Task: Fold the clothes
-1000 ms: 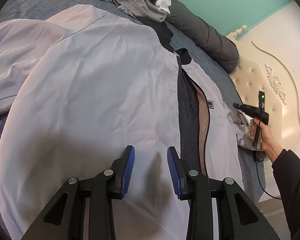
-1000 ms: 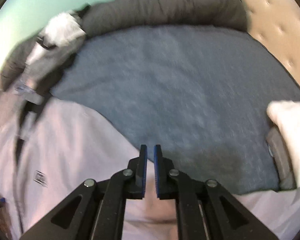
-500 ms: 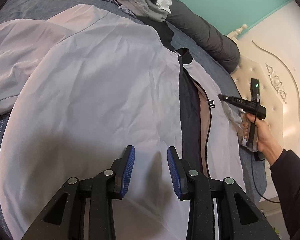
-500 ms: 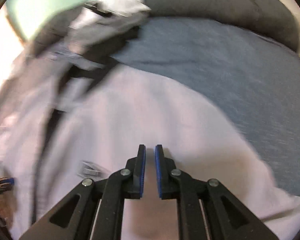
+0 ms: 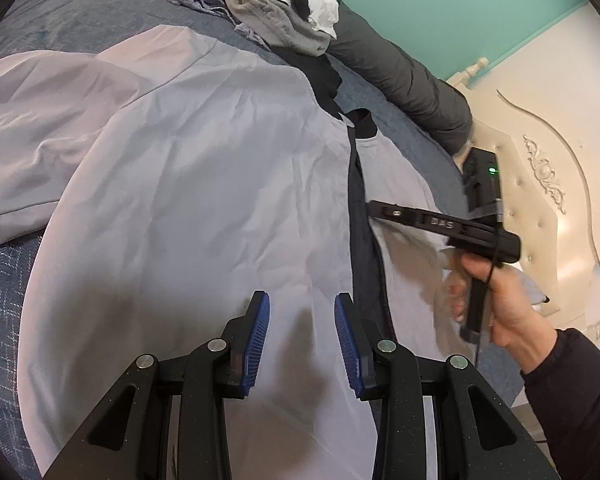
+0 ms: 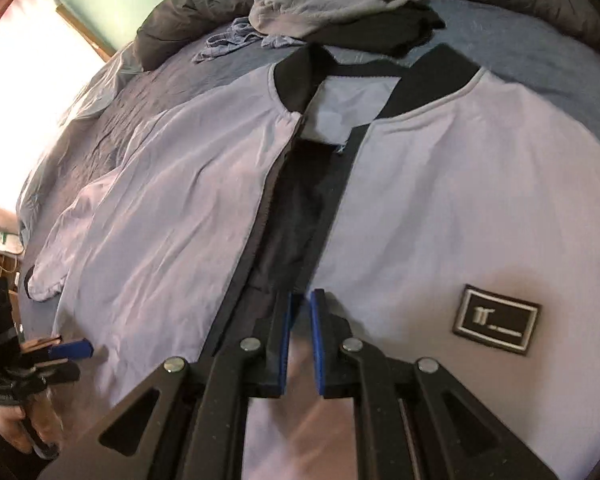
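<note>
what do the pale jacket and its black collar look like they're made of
Jacket: a thin, smooth woven synthetic, probably polyester or nylon, with a soft sheen and fine sharp creases. Collar: looks like matte knit ribbing, thicker and unshiny, though no rib lines are clear.

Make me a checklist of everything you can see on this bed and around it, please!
Surface: blue bedspread.
Job's things: pale lilac jacket spread flat, front open, black collar, patch on chest.
Clutter: pile of clothes; dark rolled duvet.
Grippers: left gripper open above the jacket, empty; right gripper nearly closed, empty, over the zipper line.
Cables: thin black cable below the right hand.
Surroundings: teal wall, cream headboard.
</note>
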### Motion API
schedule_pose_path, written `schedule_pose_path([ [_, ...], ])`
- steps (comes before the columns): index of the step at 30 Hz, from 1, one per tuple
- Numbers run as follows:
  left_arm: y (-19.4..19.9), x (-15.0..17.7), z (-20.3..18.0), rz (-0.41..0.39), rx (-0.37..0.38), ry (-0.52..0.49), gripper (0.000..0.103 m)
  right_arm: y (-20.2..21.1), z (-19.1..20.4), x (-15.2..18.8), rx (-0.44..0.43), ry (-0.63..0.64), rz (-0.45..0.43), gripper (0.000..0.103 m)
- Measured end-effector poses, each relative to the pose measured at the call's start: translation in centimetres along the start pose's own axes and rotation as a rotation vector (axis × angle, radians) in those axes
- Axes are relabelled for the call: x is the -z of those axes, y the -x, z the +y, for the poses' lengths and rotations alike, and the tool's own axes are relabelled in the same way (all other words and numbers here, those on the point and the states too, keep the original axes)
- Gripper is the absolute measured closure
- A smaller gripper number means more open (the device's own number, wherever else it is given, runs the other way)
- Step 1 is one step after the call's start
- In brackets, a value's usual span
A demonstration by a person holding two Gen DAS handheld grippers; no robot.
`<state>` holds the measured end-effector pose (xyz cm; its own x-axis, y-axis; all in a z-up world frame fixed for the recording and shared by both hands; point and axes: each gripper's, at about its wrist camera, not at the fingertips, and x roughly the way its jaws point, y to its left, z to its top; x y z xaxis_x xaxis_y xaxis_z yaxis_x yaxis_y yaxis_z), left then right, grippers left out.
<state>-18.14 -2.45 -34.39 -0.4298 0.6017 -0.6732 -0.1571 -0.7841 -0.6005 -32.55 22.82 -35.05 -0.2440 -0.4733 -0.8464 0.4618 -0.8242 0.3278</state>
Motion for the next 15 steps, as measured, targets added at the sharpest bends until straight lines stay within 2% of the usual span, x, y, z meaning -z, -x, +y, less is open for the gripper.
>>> schedule_pose_path([
  [4,0.1,0.0,0.1,-0.002,0.005,0.009,0.066,2.6,-0.4,0.4,-0.003,-0.047,-0.088,0.093],
  [7,0.2,0.0,0.2,-0.003,0.010,0.015,0.066,1.7,-1.0,1.7,0.013,-0.069,-0.011,0.093],
  [8,0.3,0.0,0.3,-0.004,0.011,0.017,0.066,1.6,-1.0,2.0,0.006,-0.069,-0.009,0.093],
  [12,0.5,0.0,0.1,-0.008,0.011,0.015,0.066,2.3,-0.9,2.8,-0.028,-0.081,-0.040,0.093],
  [15,0.6,-0.1,0.2,-0.012,0.010,0.019,0.066,4.2,-1.3,4.0,-0.019,-0.110,-0.086,0.093],
])
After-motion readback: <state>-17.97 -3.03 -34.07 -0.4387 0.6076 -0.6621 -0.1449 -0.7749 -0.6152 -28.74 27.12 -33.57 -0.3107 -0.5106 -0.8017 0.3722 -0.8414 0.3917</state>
